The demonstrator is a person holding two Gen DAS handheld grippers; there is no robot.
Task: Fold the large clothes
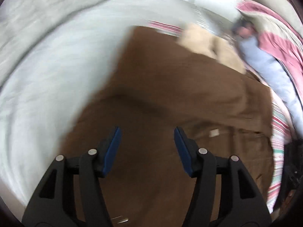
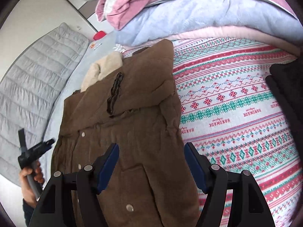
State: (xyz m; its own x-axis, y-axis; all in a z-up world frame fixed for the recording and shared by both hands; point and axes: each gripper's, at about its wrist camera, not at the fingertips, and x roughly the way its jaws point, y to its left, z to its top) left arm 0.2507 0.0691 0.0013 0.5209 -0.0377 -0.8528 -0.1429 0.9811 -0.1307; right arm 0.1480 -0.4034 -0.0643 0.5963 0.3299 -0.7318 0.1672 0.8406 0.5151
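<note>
We held the left gripper [image 1: 147, 143] above the brown coat [image 2: 121, 124], its blue pads [image 1: 113, 147] standing moderately apart with nothing between them and no cloth touching either one; the left wrist view was smeared with blur, so finer detail there could not be read. Our right gripper [image 2: 151, 160] hung over the coat's lower right edge with its jaws spread wide, the pads clear of the fabric and gripping nothing. The coat lay flat on the bed, along the left edge of the patterned sheet [image 2: 236, 102] and partly over a pale grey cover [image 2: 75, 71], its cream fleece collar [image 2: 102, 70] toward the head of the bed and one sleeve folded across the chest. Snap buttons [image 2: 129, 207] ran down its front. Folded pink and blue blankets [image 2: 189, 19] were stacked at the far edge of the bed, just beyond the collar. Our left hand [image 2: 30, 177] showed at the bed's left edge, beside a grey quilted pad [image 2: 37, 75].
</note>
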